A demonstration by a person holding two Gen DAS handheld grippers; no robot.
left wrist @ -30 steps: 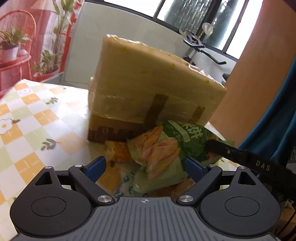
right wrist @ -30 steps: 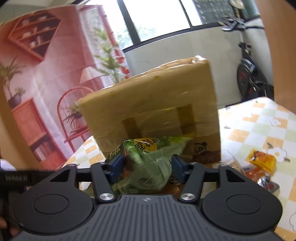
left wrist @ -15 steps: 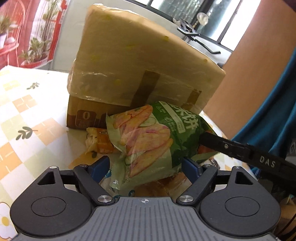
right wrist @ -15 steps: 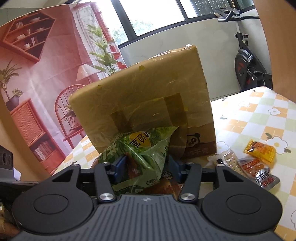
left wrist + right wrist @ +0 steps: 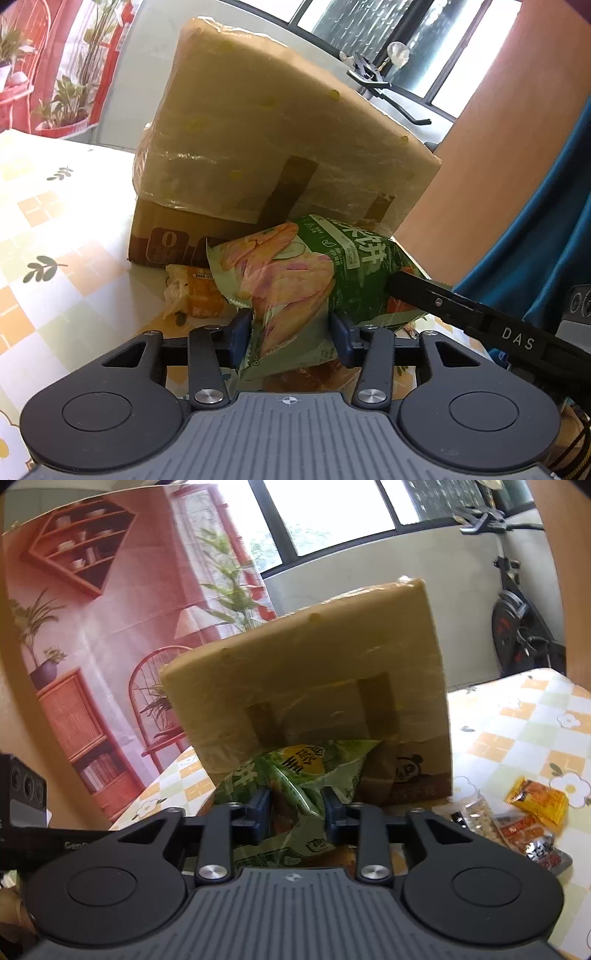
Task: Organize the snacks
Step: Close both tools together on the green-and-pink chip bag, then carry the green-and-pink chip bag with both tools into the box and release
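Note:
A green chip bag [image 5: 310, 273] hangs between both grippers in front of a tape-wrapped cardboard box [image 5: 273, 147]. My left gripper [image 5: 291, 332] is shut on one end of the bag. My right gripper [image 5: 297, 812] is shut on the other end of the same green bag [image 5: 299, 775]. The right gripper's black finger shows at the bag's right side in the left wrist view [image 5: 436, 301]. The box also fills the middle of the right wrist view [image 5: 314, 672].
A small orange snack packet [image 5: 195, 291] lies on the checked tablecloth [image 5: 55, 236] by the box's base. More snack packets [image 5: 532, 812] lie on the table at the right. An exercise bike [image 5: 517, 627] stands behind the table.
Both grippers' jaws have closed in further on the green bag. The bag has risen and the box looms closer in both views.

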